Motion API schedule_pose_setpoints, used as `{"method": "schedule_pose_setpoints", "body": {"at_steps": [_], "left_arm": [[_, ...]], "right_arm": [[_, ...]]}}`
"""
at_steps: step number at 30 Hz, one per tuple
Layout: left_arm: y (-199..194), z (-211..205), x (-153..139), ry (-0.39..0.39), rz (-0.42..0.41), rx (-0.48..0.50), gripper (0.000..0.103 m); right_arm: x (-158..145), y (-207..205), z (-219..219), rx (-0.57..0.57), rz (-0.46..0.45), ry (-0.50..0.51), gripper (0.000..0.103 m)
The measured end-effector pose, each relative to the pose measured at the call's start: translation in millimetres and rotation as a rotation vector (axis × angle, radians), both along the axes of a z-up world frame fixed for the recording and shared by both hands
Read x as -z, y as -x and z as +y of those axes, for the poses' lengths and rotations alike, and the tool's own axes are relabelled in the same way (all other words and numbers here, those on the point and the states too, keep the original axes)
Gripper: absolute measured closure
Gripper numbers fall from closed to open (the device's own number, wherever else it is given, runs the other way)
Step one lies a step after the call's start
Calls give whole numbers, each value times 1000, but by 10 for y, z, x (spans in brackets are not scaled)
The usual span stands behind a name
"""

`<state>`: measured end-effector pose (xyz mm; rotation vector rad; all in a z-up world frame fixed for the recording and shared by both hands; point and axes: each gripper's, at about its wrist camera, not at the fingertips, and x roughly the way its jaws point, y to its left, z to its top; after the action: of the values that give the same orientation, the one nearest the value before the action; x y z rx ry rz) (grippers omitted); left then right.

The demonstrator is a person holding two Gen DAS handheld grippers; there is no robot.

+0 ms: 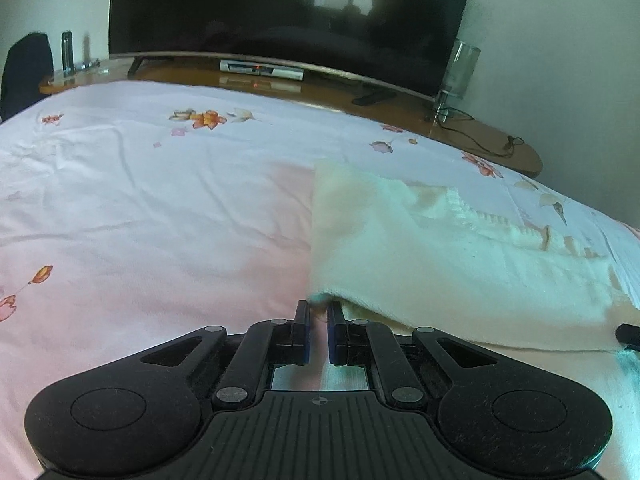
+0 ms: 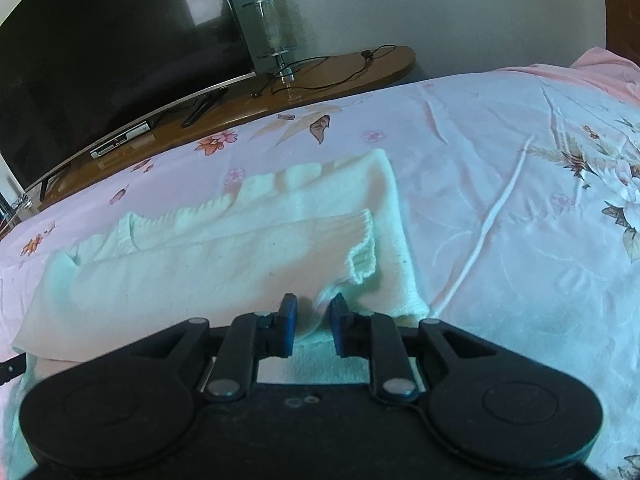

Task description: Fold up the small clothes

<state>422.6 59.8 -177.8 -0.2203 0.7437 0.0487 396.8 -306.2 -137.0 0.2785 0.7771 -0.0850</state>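
Observation:
A cream knit sweater (image 1: 440, 252) lies folded lengthwise on the pink floral bedsheet (image 1: 160, 208). My left gripper (image 1: 319, 308) sits at the sweater's near left corner, its jaws slightly apart with the fabric edge just at the tips. In the right wrist view the sweater (image 2: 224, 252) lies with a ribbed cuff (image 2: 362, 258) turned up on top. My right gripper (image 2: 313, 312) is at the sweater's near right corner, jaws apart, with a fold of knit between the fingers.
A wooden TV bench (image 1: 328, 92) runs beyond the bed with a large dark television (image 1: 280, 12), a set-top box (image 1: 262, 69) and a glass lamp (image 2: 274, 28) with its cord. The other gripper's tip (image 1: 630, 334) shows at the right edge.

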Motion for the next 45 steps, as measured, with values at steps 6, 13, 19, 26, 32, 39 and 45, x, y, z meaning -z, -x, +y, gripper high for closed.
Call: {"method": "schedule_pose_setpoints", "body": {"at_steps": [6,13,19,26,32,39,45], "left_arm": [[85,23,-17,-1,40,16,96],[164,56,-146,4,-7,3,41],[122,-40,-22,-16,21,79,59],[-58,-99,19,-71,-28,55,59],[-57,96,-14,14,-74,-25,96],[95,-176,-163,-162,-185,65,99],[117,-353,-139,-387,-192,165,99]], "right_arm": [[6,-14,2,-15,3,-5,80],[16,-22,18,-21,2,-5,79],[13,-25,23,-22,2,-3,79],[6,-17,-1,-10,1,-23,80],[7,-9,-3,-7,-7,-12,91],[20,-15,62,-25,-11,30,98],[-112,25,47,-6,-70,146,99]]}}
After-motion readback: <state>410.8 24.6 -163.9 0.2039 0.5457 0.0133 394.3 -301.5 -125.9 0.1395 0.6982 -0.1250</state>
